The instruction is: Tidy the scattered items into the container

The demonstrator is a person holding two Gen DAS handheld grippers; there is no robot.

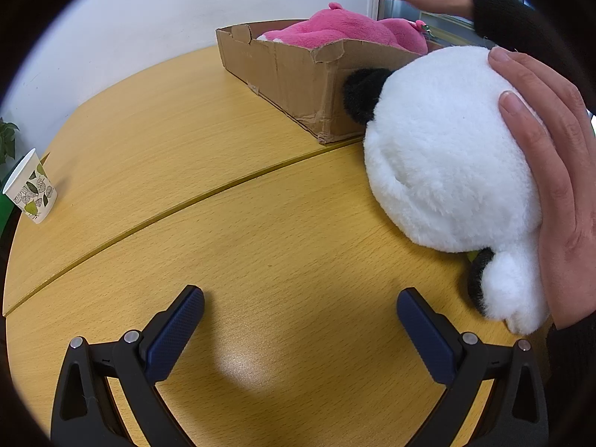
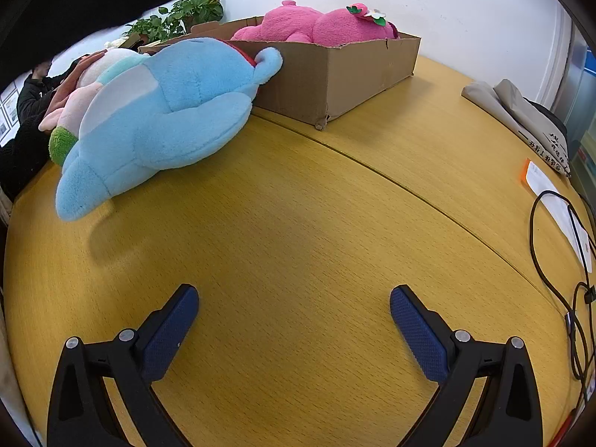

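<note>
On yellow wooden table (image 2: 298, 223) | white wall (image 1: 130, 18) behind | cardboard box (image 2: 335, 74) | both jaws wide open, empty

Ahead of the left gripper (image 1: 300, 307) the table (image 1: 223, 231) lies bare toward 12 o'clock as far as the cardboard box (image 1: 298, 74). At 2 o'clock a white plush (image 1: 447, 156) under a hand (image 1: 551, 171) blocks passage. For the right gripper (image 2: 294, 307), a blue plush (image 2: 167, 111) obstructs 10 o'clock and a cable (image 2: 547, 268) lies at 3 o'clock.
</note>
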